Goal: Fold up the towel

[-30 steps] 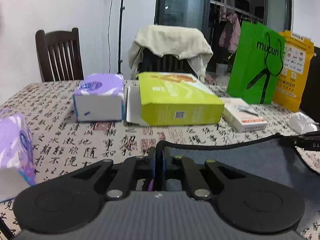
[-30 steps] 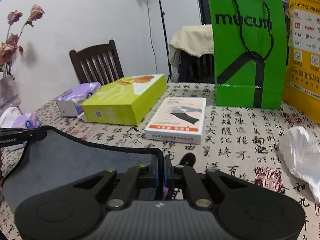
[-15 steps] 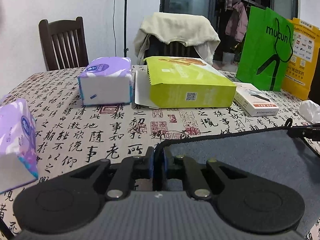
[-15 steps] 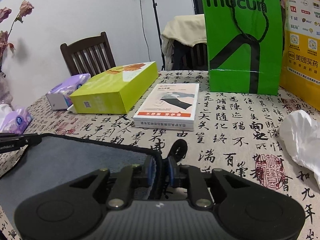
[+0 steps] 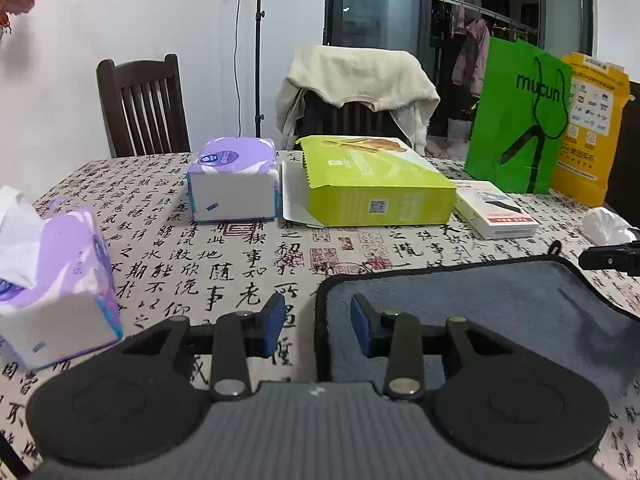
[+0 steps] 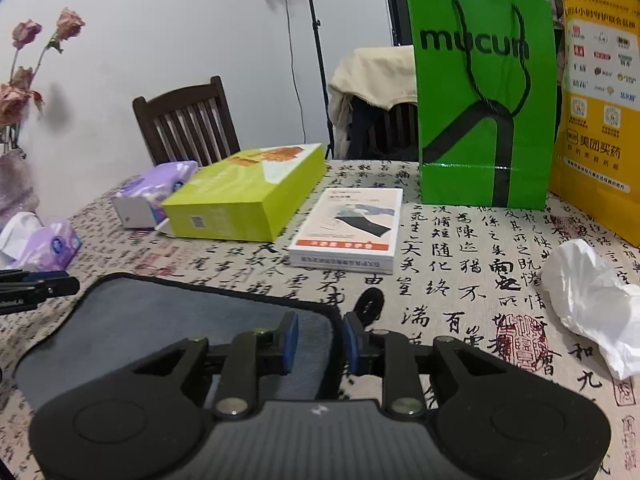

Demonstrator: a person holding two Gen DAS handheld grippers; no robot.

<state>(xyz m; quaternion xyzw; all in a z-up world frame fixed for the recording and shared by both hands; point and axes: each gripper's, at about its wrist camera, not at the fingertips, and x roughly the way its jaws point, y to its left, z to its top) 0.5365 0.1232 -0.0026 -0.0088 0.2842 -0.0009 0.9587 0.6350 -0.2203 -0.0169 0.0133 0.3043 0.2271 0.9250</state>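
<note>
Both my grippers, left gripper (image 5: 318,324) and right gripper (image 6: 320,340), have fingers spread, each straddling a corner of the grey towel (image 5: 472,304) lying on the table (image 5: 180,256).

You have a grey towel (image 5: 500,312) (image 6: 160,320) with a black bound edge and rounded corners lying flat on the desk (image 5: 192,264), its small black hanging loop (image 6: 370,304) sticking out past one corner.

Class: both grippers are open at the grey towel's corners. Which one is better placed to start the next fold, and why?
Probably the right gripper: its fingers sit closely around the towel corner. The left gripper gapes wider.
</note>
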